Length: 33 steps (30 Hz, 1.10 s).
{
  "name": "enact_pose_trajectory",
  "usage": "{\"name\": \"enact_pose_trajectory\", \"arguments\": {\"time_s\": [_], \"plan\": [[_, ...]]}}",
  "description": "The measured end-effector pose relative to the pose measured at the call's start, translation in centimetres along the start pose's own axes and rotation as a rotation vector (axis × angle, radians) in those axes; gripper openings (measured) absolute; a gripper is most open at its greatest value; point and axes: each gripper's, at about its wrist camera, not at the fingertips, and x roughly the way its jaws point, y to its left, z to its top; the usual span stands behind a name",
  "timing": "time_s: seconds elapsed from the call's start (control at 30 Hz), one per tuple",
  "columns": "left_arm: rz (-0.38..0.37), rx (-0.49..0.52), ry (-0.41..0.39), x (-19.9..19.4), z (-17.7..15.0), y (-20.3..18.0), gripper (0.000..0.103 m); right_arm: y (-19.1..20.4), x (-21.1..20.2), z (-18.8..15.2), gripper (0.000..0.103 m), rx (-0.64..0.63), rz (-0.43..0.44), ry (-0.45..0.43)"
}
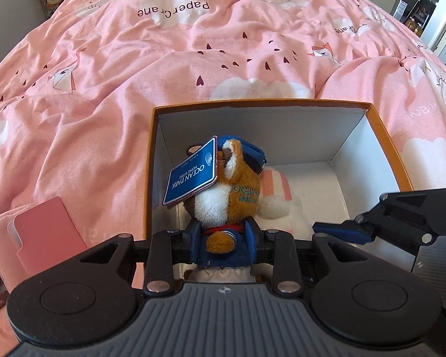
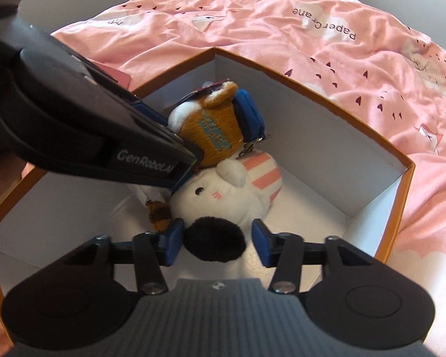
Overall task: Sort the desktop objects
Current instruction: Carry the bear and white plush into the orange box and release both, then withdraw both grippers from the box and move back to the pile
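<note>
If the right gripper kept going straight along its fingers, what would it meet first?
Most likely the white plush toy in the orange box; its black part already sits between the right gripper's open fingers.

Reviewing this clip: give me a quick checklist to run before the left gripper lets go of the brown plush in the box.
1. Left gripper clamped on brown plush toy: ok.
2. Toy inside the orange box walls: ok.
3. Right gripper released from white plush toy, pads apart: ok.
4. White toy lying on the box floor: ok.
5. Brown toy clear of the white toy: not ok, it rests against it.
6. Blue tag free of the fingers: ok.
</note>
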Motion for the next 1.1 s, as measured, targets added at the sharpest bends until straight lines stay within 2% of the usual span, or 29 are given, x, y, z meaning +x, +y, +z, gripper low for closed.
{"name": "enact_pose_trajectory", "arguments": {"time_s": [0.13,0.37,0.5,0.57,0.7,0.8,0.93,1.1], "plan": [[0.045,0.005,0.011,0.6,0.5,-0.5,0.035,-1.4,0.0,0.3,0.036,0.025,-0.093,0.003],[0.151,0.058,0.047,2.1,1.4,-2.1,0.037,-1.8,-0.1,0.6,0.038,0.031,-0.065,0.017],[0.181,0.078,0.057,2.6,1.7,-2.6,0.039,-1.9,-0.5,0.5,0.038,0.09,0.019,0.019],[0.179,0.075,0.057,2.6,1.9,-2.5,0.041,-1.7,-0.6,0.4,0.039,0.082,0.011,0.013],[0.126,0.106,0.047,2.2,1.6,-2.4,0.049,-1.7,-0.4,0.5,0.044,0.089,-0.012,0.01],[0.071,0.072,0.015,1.1,1.5,-1.3,0.057,-1.6,-0.8,0.4,0.049,0.083,-0.023,-0.001],[-0.03,0.036,-0.035,-1.4,1.5,0.2,0.057,-1.4,-0.9,0.5,0.05,0.063,-0.033,0.005],[-0.082,0.022,-0.134,-5.5,0.3,2.0,0.057,-1.1,-1.1,0.4,0.058,0.04,-0.029,0.013]]}}
